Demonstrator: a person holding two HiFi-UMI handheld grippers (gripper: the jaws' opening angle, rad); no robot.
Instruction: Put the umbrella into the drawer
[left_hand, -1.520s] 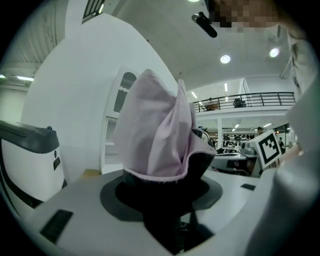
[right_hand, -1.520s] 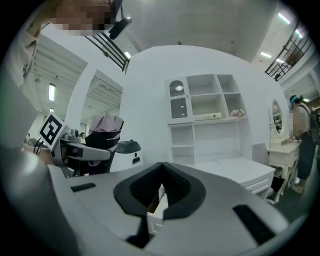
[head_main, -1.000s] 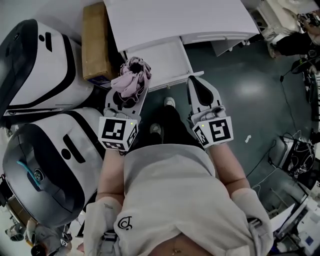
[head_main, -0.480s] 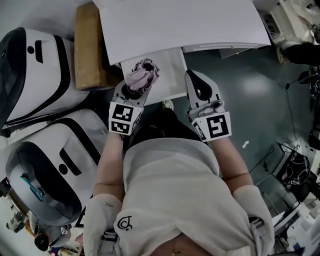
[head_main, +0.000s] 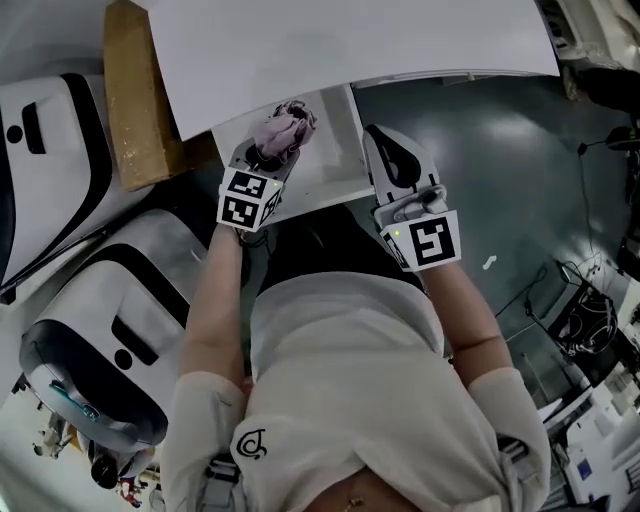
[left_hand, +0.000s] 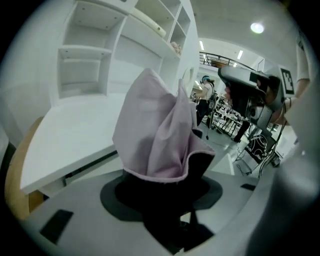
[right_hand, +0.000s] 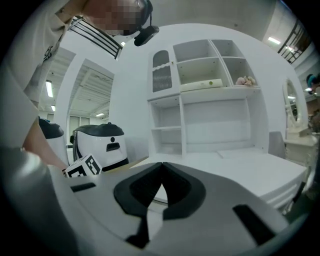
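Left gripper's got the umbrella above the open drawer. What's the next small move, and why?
Probably lower the left gripper a little, so the umbrella sinks inside the drawer before the jaws let go. The head view shows the umbrella held over the open drawer's white floor, not lying in it, and the left gripper view shows the jaws clamped on its dark end.

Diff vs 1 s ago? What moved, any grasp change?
The left gripper carried the pink umbrella forward and down, from the open drawer's front left corner to over its inside. The right gripper advanced alongside and is now beside the drawer's right front corner. Nothing was taken or released: left still shut on the umbrella, right still shut and empty, drawer still open.
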